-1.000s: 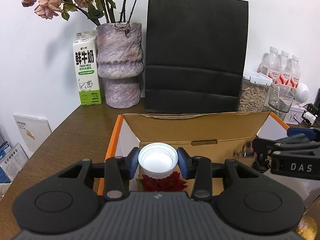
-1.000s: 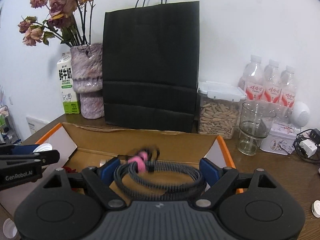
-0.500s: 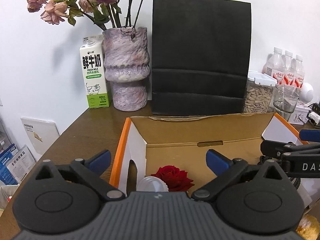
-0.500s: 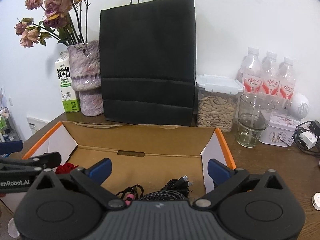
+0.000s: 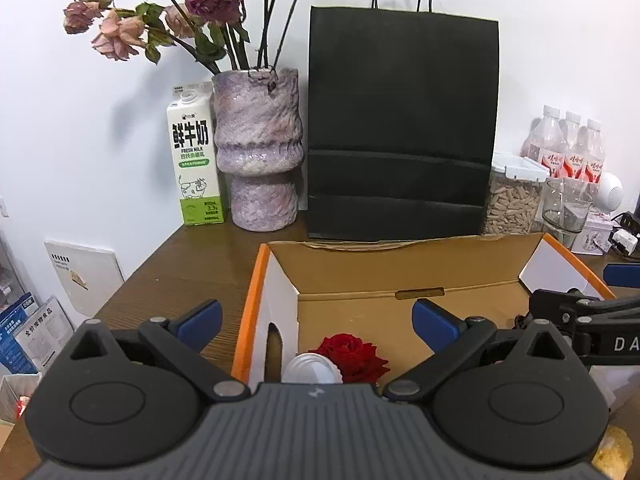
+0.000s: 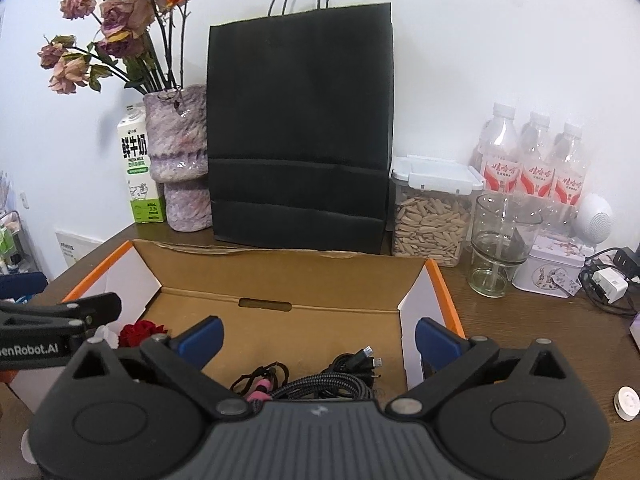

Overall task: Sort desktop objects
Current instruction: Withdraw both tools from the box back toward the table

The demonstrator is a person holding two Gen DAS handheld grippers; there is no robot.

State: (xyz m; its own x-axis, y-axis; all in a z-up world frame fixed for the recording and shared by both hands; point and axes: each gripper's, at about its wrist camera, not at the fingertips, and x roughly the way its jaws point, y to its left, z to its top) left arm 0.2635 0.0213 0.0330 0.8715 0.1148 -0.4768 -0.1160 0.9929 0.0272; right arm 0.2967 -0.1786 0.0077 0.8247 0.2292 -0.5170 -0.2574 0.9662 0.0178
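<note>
An open cardboard box (image 5: 360,268) with orange edges sits on the wooden desk. Inside, at its left end, lie a white round cap (image 5: 310,369) and a red rose head (image 5: 352,356). My left gripper (image 5: 318,318) hangs wide open above them with nothing between its blue pads. In the right wrist view the same box (image 6: 288,276) holds a coiled black braided cable (image 6: 332,386) with a pink tie (image 6: 260,389). My right gripper (image 6: 318,336) stands wide open over that cable, not touching it. The rose (image 6: 138,332) shows there too, at the left.
Behind the box stand a black paper bag (image 5: 402,128), a purple vase (image 5: 258,160) of dried roses, a milk carton (image 5: 194,156), a seed jar (image 6: 430,216), a glass (image 6: 498,244), water bottles (image 6: 532,160) and a tin (image 6: 554,266). A charger (image 6: 610,286) and a white disc (image 6: 626,402) lie at the right.
My left gripper opened and let go of the white cap, which now lies in the box beside the rose. My right gripper opened and released the coiled cable into the box.
</note>
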